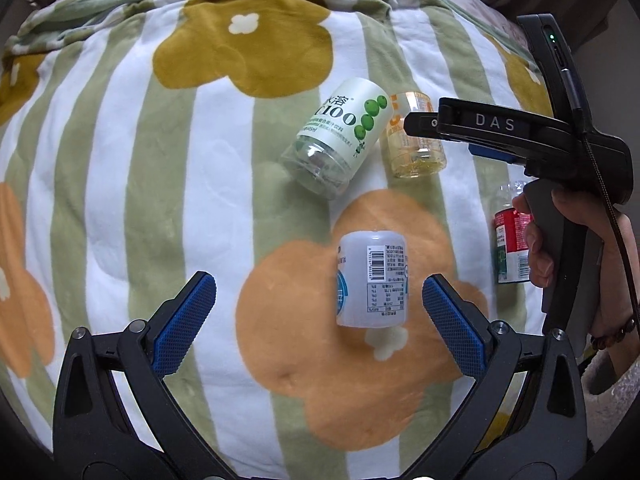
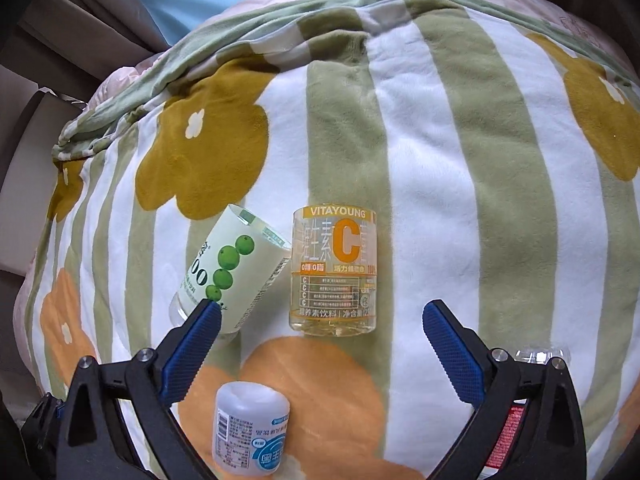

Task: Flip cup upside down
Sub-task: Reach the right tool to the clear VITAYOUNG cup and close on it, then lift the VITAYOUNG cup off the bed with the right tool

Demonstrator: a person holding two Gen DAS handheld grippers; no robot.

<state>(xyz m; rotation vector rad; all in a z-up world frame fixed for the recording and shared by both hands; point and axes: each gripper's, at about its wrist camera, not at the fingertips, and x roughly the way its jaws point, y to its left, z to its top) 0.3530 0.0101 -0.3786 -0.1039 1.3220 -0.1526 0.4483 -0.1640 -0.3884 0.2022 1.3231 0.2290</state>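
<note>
Cut-bottle cups stand on a striped flower blanket. A white translucent cup with a barcode label stands closed end up between my open left gripper's blue fingers, untouched; it also shows in the right wrist view. A clear cup with a green-fruit label leans tilted, also in the right wrist view. A yellow "VITAYOUNG C" cup stands ahead of my open, empty right gripper, partly hidden behind that gripper in the left wrist view.
A red-labelled cup stands at the right, partly hidden by the hand holding the right gripper. The blanket bunches into folds at its far edge. Brown furniture lies beyond on the left.
</note>
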